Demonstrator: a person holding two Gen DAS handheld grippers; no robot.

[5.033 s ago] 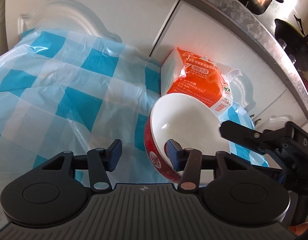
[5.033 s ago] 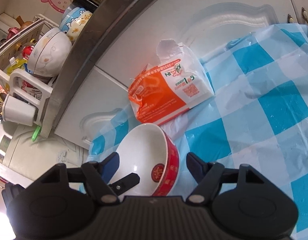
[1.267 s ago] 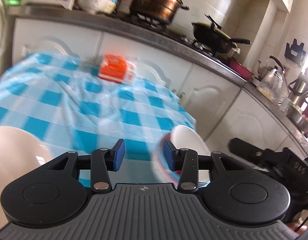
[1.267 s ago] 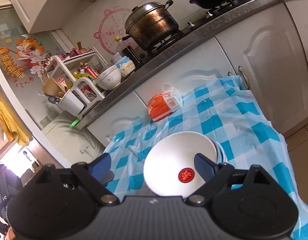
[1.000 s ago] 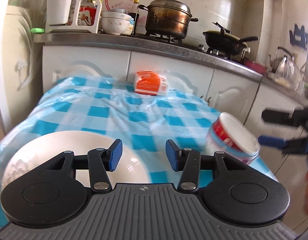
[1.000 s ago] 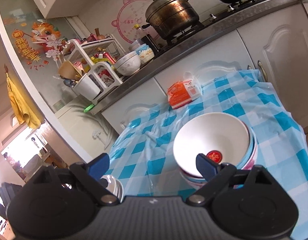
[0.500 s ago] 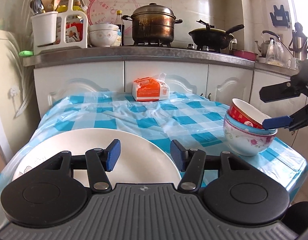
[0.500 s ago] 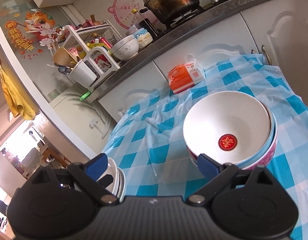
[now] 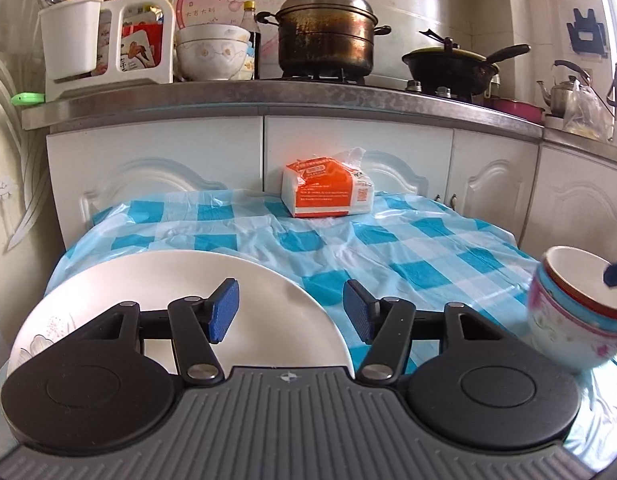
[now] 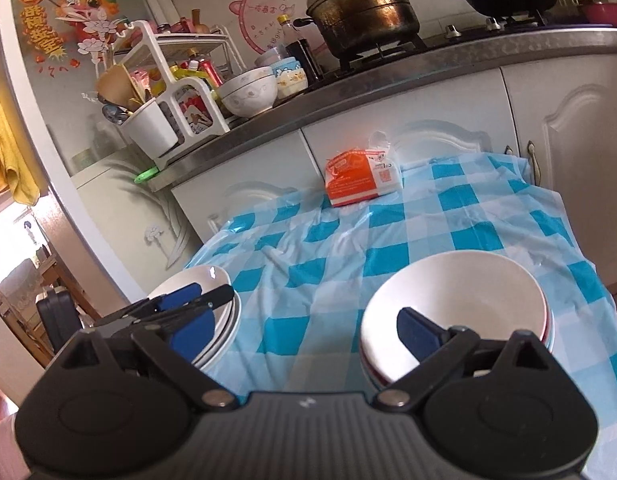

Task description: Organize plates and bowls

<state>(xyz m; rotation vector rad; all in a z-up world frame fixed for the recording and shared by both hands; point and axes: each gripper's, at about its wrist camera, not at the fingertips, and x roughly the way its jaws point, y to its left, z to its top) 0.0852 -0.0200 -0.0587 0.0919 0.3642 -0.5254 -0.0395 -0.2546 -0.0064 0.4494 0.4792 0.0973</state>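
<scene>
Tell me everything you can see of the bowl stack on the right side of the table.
The bowl stack stands upright near the right front corner of the checked tablecloth. It looks like glazed ceramic: a white-inside, red-outside bowl on top, then a blue rim, then a white bowl with pink flowers at the bottom. The bowls look empty. The right hand-held gripper is open, one blue pad in front of the top bowl, not visibly gripping.

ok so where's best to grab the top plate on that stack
Probably by its rim. The top plate lies flat on the plate stack, so only the thin edge offers a pinch. Come in low from the near side, where the left tongs hover open, one finger over the rim, one under.
</scene>
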